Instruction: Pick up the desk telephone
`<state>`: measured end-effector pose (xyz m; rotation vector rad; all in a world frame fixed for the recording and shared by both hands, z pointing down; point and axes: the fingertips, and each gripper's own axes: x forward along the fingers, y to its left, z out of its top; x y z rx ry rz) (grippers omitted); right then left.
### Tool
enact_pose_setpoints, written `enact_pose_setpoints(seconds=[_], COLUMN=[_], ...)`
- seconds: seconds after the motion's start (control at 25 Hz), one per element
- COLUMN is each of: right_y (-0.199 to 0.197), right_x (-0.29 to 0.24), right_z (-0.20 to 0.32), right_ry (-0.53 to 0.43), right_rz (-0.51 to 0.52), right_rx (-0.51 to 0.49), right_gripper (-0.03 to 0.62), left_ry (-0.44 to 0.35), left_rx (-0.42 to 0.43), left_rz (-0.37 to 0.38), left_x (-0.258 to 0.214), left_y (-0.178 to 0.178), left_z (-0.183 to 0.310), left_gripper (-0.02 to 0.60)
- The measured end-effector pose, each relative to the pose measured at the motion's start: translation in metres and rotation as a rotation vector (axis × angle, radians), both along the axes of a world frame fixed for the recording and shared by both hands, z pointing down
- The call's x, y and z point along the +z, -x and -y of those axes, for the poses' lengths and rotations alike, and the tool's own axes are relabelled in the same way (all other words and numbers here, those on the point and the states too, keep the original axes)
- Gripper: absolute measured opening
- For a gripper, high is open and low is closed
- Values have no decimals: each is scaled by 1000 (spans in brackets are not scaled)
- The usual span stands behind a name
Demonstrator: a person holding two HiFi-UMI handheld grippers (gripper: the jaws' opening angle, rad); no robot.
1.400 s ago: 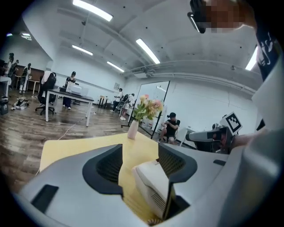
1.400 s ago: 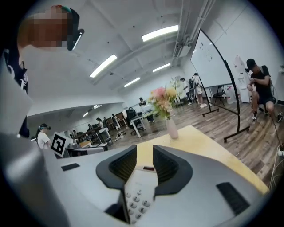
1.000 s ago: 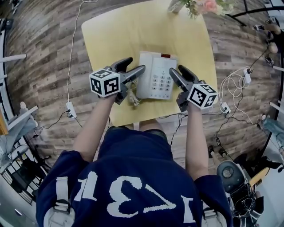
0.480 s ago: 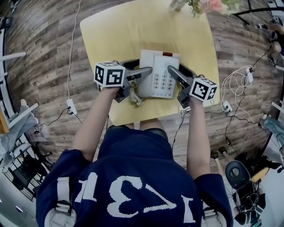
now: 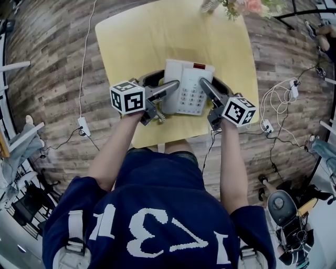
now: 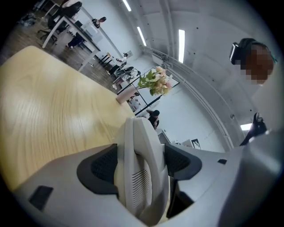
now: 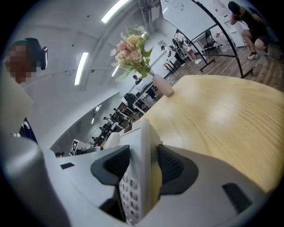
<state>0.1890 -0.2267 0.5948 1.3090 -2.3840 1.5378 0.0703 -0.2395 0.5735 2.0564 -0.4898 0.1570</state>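
A white desk telephone (image 5: 188, 86) lies on the yellow table (image 5: 142, 37), with its keypad facing up. My left gripper (image 5: 167, 79) straddles the phone's left side. In the left gripper view the handset (image 6: 137, 137) fills the space between the wide-spread jaws of the left gripper (image 6: 141, 166). My right gripper (image 5: 210, 81) straddles the phone's right edge. Its jaws are closing, with the keypad edge of the phone (image 7: 137, 155) between them. A thin yellowish strip still shows beside one pad of the right gripper (image 7: 144, 166).
A vase of pink flowers (image 5: 236, 6) stands at the table's far edge. The phone's coiled cord (image 5: 157, 116) hangs near the front edge under my left gripper. Cables and a power strip (image 5: 83, 128) lie on the wooden floor, and a chair base (image 5: 281, 202) is at lower right.
Both grippers have edged forward, so their jaws reach further along the phone's two sides. The left gripper has rolled a little. The phone has stayed in place on the table.
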Motion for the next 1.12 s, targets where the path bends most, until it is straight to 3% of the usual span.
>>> enact_pose_setpoints(seconds=[0.36,0.8,0.96,1.12], right_y=[6,33,46,35], right_x=[-76,-216,-253,-286], right_z=[6,16,8,10], right_ry=[-193,-521,-604,-679], right_rz=[52,-21,-30,-31], right_rx=[91,28,11,11], right_gripper=[206,204,204,204], left_ry=[-284,-595,-668,-722], left_rx=[-32,-88,-105,-119], left_rz=[-24,-98,-105,-112], left_x=[-90,-222,-257,-289], left_y=[7,39,52,42], left_z=[23,17,4,3], left_gripper=[321,319,319,319])
